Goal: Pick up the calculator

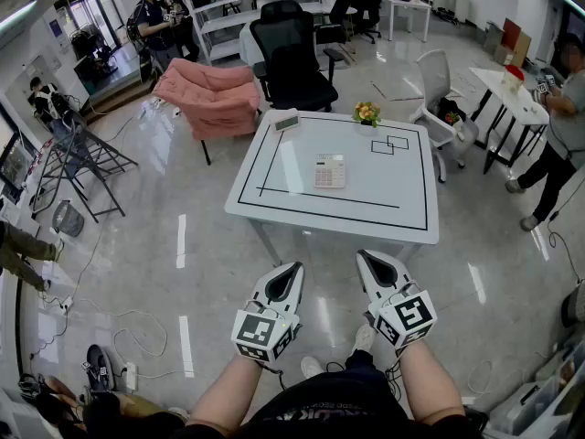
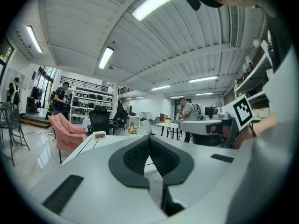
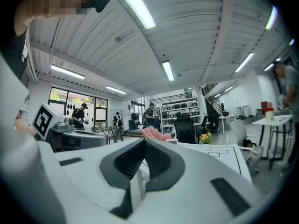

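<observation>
A pale calculator (image 1: 330, 171) with rows of keys lies flat near the middle of the white table (image 1: 402, 199). My left gripper (image 1: 291, 270) and my right gripper (image 1: 366, 257) hang side by side over the floor, short of the table's near edge, both shut and holding nothing. In the left gripper view the left gripper (image 2: 149, 137) points level at the table, its jaws closed together. The right gripper (image 3: 144, 140) looks the same in the right gripper view. The calculator is hidden behind the jaws in both gripper views.
On the table's far side stand a small digital clock (image 1: 286, 122) and a flower pot (image 1: 366, 112). A black office chair (image 1: 294, 58) and a pink armchair (image 1: 212, 94) stand behind the table, a white chair (image 1: 441, 94) at the right. People stand around the room; cables lie on the floor at the left.
</observation>
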A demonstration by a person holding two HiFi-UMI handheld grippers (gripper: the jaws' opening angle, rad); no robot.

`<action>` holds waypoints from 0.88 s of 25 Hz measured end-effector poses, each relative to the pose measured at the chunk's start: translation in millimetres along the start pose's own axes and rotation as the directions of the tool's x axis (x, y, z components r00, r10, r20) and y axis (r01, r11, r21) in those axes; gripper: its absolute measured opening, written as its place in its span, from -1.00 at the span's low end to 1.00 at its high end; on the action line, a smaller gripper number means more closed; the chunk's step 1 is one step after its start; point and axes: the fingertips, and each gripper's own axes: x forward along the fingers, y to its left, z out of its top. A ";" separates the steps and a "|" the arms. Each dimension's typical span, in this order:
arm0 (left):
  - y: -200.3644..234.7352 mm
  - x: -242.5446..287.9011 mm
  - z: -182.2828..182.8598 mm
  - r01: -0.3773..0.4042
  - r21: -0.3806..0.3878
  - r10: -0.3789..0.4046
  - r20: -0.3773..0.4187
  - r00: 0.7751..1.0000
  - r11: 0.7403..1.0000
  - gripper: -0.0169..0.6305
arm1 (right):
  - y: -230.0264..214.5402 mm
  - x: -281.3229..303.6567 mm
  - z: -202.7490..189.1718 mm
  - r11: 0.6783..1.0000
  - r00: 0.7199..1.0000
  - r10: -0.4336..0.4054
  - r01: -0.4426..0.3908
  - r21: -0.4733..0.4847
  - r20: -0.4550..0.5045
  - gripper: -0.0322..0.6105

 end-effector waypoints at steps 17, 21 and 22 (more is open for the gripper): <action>-32.8 101.9 14.5 -0.035 0.007 0.035 0.012 0.999 0.999 -0.46 | -94.9 8.3 5.8 0.991 0.992 0.124 -0.125 0.043 0.025 -0.78; -40.7 135.0 18.3 -0.051 0.004 0.051 0.014 0.999 0.999 -0.01 | -123.7 13.5 10.8 0.982 0.982 0.183 -0.184 0.044 0.036 -0.48; -42.9 142.0 19.2 -0.052 0.001 0.052 0.011 0.999 0.999 0.04 | -130.2 14.7 12.2 0.980 0.980 0.194 -0.195 0.042 0.037 -0.43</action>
